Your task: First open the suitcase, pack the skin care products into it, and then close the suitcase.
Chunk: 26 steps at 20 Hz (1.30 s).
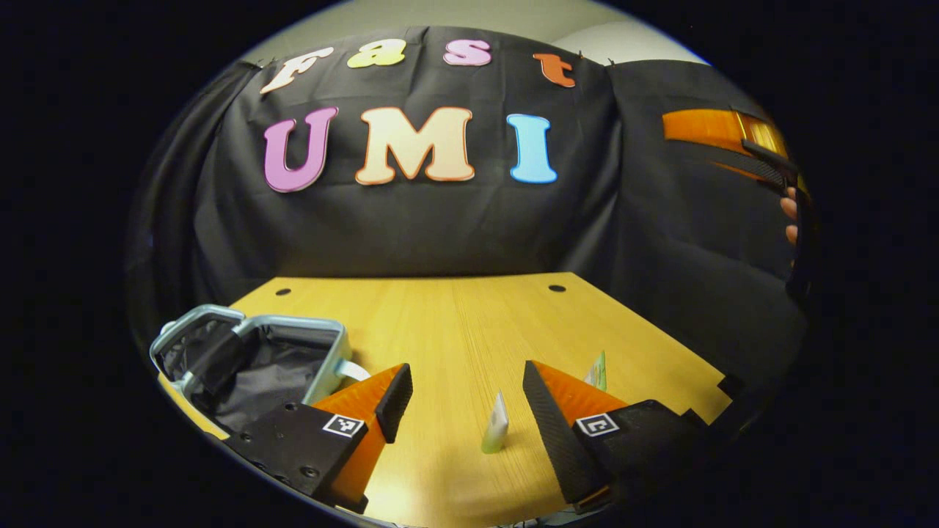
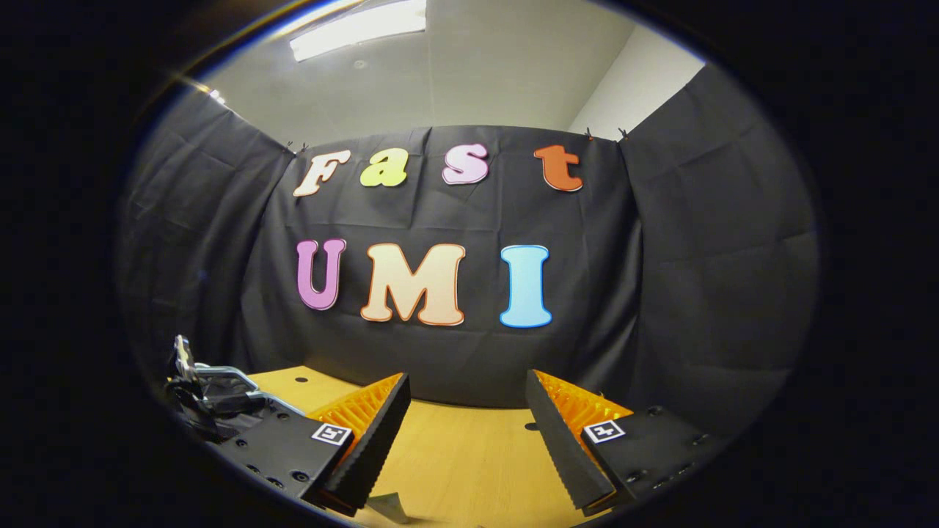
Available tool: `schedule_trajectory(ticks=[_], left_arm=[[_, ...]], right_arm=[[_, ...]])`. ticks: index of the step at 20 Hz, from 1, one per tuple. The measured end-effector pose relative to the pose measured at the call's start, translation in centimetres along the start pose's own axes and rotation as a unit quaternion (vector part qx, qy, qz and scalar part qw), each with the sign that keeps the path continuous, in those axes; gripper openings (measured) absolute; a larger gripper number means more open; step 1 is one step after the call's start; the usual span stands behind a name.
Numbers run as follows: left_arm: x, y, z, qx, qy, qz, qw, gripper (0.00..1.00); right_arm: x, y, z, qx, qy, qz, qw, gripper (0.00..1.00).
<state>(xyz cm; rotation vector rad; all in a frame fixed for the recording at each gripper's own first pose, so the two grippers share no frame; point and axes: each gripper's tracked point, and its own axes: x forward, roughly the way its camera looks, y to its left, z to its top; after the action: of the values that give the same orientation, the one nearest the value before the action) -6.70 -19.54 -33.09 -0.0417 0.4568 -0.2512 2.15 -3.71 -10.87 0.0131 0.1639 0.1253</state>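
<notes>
A small pale blue-grey suitcase lies open at the table's left, its dark lining showing. Two skin care tubes stand upright on the wood: a whitish-green one between my left gripper's fingers but untouched, and a greener one partly hidden behind the right-hand finger. My left gripper is open, low over the table. My right gripper is open too, held higher, with nothing between its fingers. The tip of a tube peeks in below it. The suitcase edge appears at the far left of the right gripper view.
The wooden table runs back to the black cloth wall and has two small holes near its far edge. At the right of the left gripper view, the other gripper hangs high, with a person's fingers on it.
</notes>
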Motion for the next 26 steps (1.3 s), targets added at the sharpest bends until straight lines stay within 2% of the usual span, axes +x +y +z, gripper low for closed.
schedule_trajectory(ticks=[2, 4, 7, 8, 10, 12, 16, 17, 20, 23, 26], left_arm=[[0.8, -0.4, -1.9, -0.019, 0.019, -0.011, 1.000, 0.86], [1.6, -0.6, -3.8, -0.034, 0.045, -0.013, 0.998, 0.73], [2.4, -1.0, -5.3, -0.037, 0.069, -0.022, 0.997, 0.42], [2.5, -1.2, -5.7, -0.033, 0.077, -0.028, 0.996, 0.36], [2.9, -1.6, -6.6, -0.019, 0.085, -0.039, 0.995, 0.13], [2.9, -1.8, -6.7, -0.015, 0.090, -0.052, 0.994, 0.16], [3.1, -1.2, -6.3, -0.020, 0.102, -0.047, 0.993, 0.04], [2.7, -1.0, -5.5, -0.023, 0.099, -0.044, 0.994, 0.06], [1.4, 0.0, -2.4, -0.038, 0.082, -0.034, 0.995, 0.03], [0.0, 1.5, 0.8, -0.048, 0.062, -0.019, 0.997, 0.03], [-1.6, 3.4, 3.4, -0.047, 0.047, 0.004, 0.998, 0.03]], right_arm=[[-0.2, 0.3, -0.4, 0.004, 0.007, 0.004, 1.000, 0.99], [-0.3, 0.3, -1.3, 0.005, 0.016, 0.007, 1.000, 0.98], [-0.9, 1.4, -2.2, 0.017, 0.028, 0.024, 0.999, 0.99], [-1.0, 1.7, -2.6, 0.026, 0.032, 0.030, 0.999, 0.98], [-1.2, 1.7, -3.5, 0.034, 0.041, 0.032, 0.998, 0.99], [-1.2, 1.9, -4.8, 0.035, 0.051, 0.034, 0.998, 0.99], [-1.3, 3.8, -9.0, 0.031, 0.093, 0.059, 0.993, 0.99], [-1.4, 4.4, -10.1, 0.027, 0.103, 0.068, 0.992, 0.99], [-2.0, 6.7, -13.9, 0.017, 0.134, 0.105, 0.985, 0.99], [-3.0, 9.2, -18.1, 0.016, 0.172, 0.143, 0.975, 0.99], [-3.7, 10.4, -21.5, 0.003, 0.200, 0.161, 0.966, 0.99]])
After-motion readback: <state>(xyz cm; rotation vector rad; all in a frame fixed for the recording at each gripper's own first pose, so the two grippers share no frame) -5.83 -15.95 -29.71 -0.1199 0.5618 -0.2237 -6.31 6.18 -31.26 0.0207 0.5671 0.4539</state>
